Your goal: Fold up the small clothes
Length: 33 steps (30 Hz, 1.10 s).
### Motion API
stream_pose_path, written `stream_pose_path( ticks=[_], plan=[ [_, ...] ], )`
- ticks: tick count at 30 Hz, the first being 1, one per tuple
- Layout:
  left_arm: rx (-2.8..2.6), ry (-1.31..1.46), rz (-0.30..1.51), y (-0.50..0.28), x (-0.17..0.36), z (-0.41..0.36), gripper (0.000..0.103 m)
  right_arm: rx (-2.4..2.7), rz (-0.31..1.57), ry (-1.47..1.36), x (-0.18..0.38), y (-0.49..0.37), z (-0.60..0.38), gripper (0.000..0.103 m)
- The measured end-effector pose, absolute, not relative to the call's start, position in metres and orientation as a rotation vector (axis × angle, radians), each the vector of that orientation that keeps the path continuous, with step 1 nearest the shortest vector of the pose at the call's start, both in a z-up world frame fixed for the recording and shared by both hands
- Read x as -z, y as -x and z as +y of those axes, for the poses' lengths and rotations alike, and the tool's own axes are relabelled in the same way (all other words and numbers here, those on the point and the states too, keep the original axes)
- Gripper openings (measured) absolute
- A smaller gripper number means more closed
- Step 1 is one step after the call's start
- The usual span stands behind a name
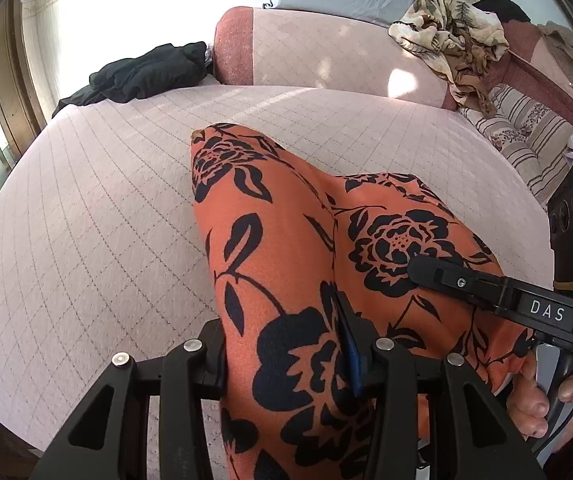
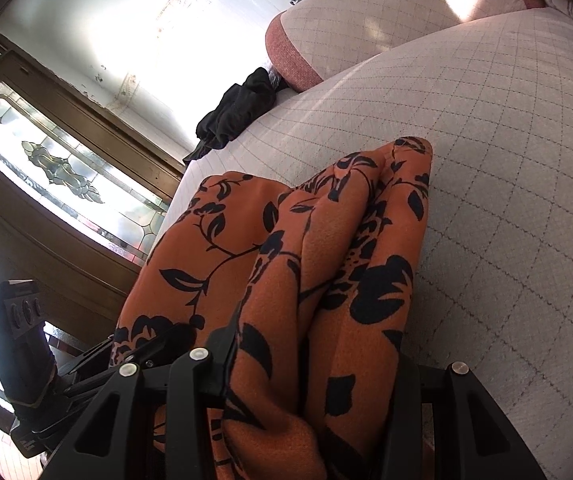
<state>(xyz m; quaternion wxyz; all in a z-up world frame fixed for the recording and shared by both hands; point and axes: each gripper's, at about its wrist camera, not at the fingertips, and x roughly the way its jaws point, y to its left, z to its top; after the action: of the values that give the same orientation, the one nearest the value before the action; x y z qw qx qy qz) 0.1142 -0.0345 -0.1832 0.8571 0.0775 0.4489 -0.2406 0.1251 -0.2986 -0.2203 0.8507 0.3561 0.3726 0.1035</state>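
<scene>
An orange garment with black flowers (image 1: pixel 282 248) hangs bunched from both grippers above a pale quilted bed (image 1: pixel 98 216). My left gripper (image 1: pixel 286 364) is shut on the cloth, which covers its fingertips. The right gripper (image 1: pixel 486 292) reaches in from the right of the left wrist view, holding the same cloth. In the right wrist view the garment (image 2: pixel 326 264) drapes in thick folds between my right gripper's jaws (image 2: pixel 310 384), which are shut on it. The left gripper (image 2: pixel 86 364) shows at the lower left, under the cloth's edge.
A black garment (image 1: pixel 150 74) lies at the bed's far left edge, also in the right wrist view (image 2: pixel 242 112). A pink bolster (image 1: pixel 326 52) lies at the head. A heap of beige floral clothes (image 1: pixel 454 36) sits at the far right. A wooden door with glass (image 2: pixel 58 176) stands left.
</scene>
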Motion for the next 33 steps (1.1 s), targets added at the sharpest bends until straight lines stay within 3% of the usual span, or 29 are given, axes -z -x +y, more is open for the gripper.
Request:
stream_pose_path(
  ticks=[7, 10, 19, 24, 31, 33],
  plan=[
    [0.493, -0.148, 0.98, -0.12, 0.189, -0.033, 0.047, -0.22, 0.823, -0.763, 0.225, -0.131, -0.303, 0.048],
    [0.474, -0.152, 0.999, -0.122, 0.191, -0.032, 0.053, -0.199, 0.868, -0.794, 0.232, -0.132, -0.307, 0.055],
    [0.424, -0.193, 0.926, -0.12, 0.179, -0.017, 0.06, -0.133, 0.879, -0.735, 0.222, -0.12, -0.313, 0.058],
    [0.36, -0.154, 0.819, -0.126, 0.161, 0.009, 0.076, -0.064, 0.852, -0.596, 0.2, -0.107, -0.314, 0.058],
    [0.276, -0.201, 0.84, -0.151, 0.177, 0.001, 0.076, 0.012, 0.696, -0.495, 0.159, -0.102, -0.321, 0.057],
    [0.26, -0.239, 0.818, -0.152, 0.178, -0.006, 0.076, -0.005, 0.688, -0.489, 0.154, -0.111, -0.314, 0.053]
  ],
)
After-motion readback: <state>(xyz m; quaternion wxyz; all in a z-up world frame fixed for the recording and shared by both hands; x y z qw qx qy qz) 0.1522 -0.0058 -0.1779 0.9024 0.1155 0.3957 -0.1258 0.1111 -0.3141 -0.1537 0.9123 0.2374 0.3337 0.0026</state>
